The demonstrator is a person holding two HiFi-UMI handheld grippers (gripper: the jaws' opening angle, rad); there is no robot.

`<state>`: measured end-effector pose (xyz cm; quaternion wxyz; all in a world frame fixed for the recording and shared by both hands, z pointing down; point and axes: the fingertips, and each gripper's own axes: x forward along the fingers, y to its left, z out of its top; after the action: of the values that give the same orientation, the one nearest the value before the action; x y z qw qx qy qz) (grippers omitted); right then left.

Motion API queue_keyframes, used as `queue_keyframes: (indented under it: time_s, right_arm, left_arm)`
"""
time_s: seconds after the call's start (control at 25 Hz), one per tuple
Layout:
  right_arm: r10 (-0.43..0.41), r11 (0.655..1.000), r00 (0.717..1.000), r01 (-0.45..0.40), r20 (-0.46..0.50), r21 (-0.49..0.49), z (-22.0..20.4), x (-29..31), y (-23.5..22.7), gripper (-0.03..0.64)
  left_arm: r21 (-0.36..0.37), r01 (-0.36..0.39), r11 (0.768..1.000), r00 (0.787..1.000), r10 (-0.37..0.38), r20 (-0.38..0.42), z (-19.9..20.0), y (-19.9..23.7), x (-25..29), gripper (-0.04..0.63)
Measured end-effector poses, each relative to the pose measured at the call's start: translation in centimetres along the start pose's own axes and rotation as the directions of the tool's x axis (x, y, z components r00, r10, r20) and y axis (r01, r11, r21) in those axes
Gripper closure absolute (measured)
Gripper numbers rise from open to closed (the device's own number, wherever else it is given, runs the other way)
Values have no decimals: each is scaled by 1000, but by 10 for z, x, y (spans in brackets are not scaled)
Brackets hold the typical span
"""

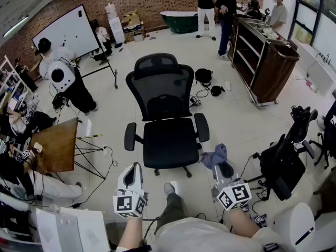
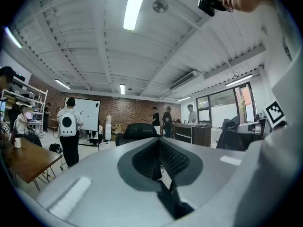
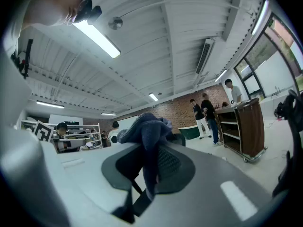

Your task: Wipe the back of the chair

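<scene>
A black mesh-backed office chair (image 1: 167, 114) stands on the pale floor in front of me, its seat towards me and its back on the far side. My left gripper (image 1: 133, 171) hangs low to the left of the chair's base, jaws together with nothing between them. In the left gripper view the gripper (image 2: 158, 144) points at the chair (image 2: 137, 130) from a distance. My right gripper (image 1: 222, 168) is by the seat's right front corner, shut on a crumpled blue-grey cloth (image 1: 215, 155). In the right gripper view that cloth (image 3: 144, 129) drapes over the jaws.
A brown trolley (image 1: 265, 54) stands at the right, with a second black chair (image 1: 286, 159) nearer me. A wooden table (image 1: 55, 146) and a whiteboard (image 1: 65, 30) are at the left. Black bags (image 1: 203, 76) and cables lie behind the chair. Several people stand about the room.
</scene>
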<state>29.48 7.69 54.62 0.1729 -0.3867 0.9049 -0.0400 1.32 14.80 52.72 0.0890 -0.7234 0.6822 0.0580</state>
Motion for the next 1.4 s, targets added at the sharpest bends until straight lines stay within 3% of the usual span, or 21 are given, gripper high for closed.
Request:
queue_keyframes:
  time_s: [0.2, 0.36, 0.52, 0.64, 0.96, 1.24, 1.4]
  right_arm:
    - [-29, 1000, 999, 29, -26, 5, -28, 78, 0, 571]
    - [-36, 999, 999, 36, -13, -12, -34, 161, 15, 571]
    - [-34, 999, 999, 35, 20, -18, -53, 262, 38, 571]
    - [-6, 1000, 1000, 6, -15, -13, -82, 343, 50, 571]
    - [22, 998, 985, -31, -173, -48, -168, 536, 17, 571]
    - [38, 992, 962, -68, -271, -103, -211, 717, 12, 569]
    - [18, 991, 942, -62, -336, -122, -241, 773, 19, 569]
  left_arm:
    - [-26, -6, 1000, 1000, 6, 3, -9, 69, 57, 528]
    - [-2, 37, 999, 999, -37, 22, -4, 124, 112, 528]
    - [4, 74, 997, 997, -74, 30, -13, 180, 164, 528]
    - [8, 62, 998, 998, -62, 25, -15, 220, 199, 528]
    - [-30, 26, 999, 999, -27, -35, -26, 250, 254, 528]
    - [-90, -12, 996, 996, 5, -86, -50, 268, 258, 528]
    - [-122, -48, 991, 991, 32, -133, -73, 297, 248, 528]
